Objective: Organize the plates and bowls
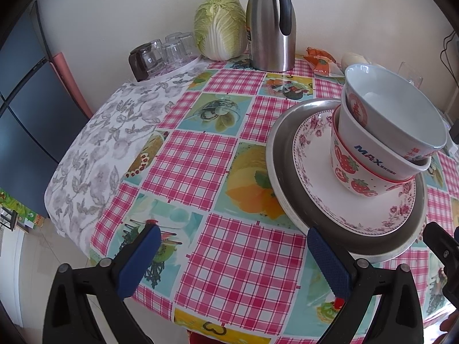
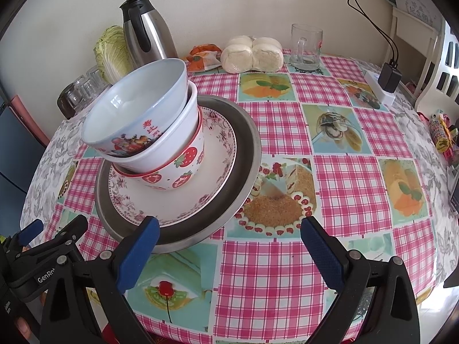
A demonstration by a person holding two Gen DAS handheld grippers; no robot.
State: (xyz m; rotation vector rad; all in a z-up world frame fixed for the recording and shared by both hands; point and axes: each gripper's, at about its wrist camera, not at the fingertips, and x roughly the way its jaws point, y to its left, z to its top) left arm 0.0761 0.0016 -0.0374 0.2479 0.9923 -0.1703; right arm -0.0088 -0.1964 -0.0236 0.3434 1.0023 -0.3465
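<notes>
A stack stands on the table: a metal plate [image 1: 281, 154] at the bottom, a floral plate [image 1: 315, 183] on it, then a strawberry bowl [image 1: 352, 177], a white MAX bowl [image 1: 370, 149] and a pale blue bowl [image 1: 401, 109] nested and tilted. The stack also shows in the right wrist view: metal plate [image 2: 246, 149], floral plate [image 2: 200, 186], strawberry bowl [image 2: 183, 169], white bowl [image 2: 169, 143], blue bowl [image 2: 137, 106]. My left gripper [image 1: 232, 243] is open and empty, left of the stack. My right gripper [image 2: 229, 235] is open and empty, at the stack's near right edge.
At the back stand a steel thermos [image 1: 271, 23], a cabbage [image 1: 221, 25] and upturned glasses [image 1: 169, 51] on a tray. Steamed buns [image 2: 252, 53], a snack packet [image 2: 203, 56], a glass mug [image 2: 305, 47] and a charger [image 2: 388, 77] sit at the back right.
</notes>
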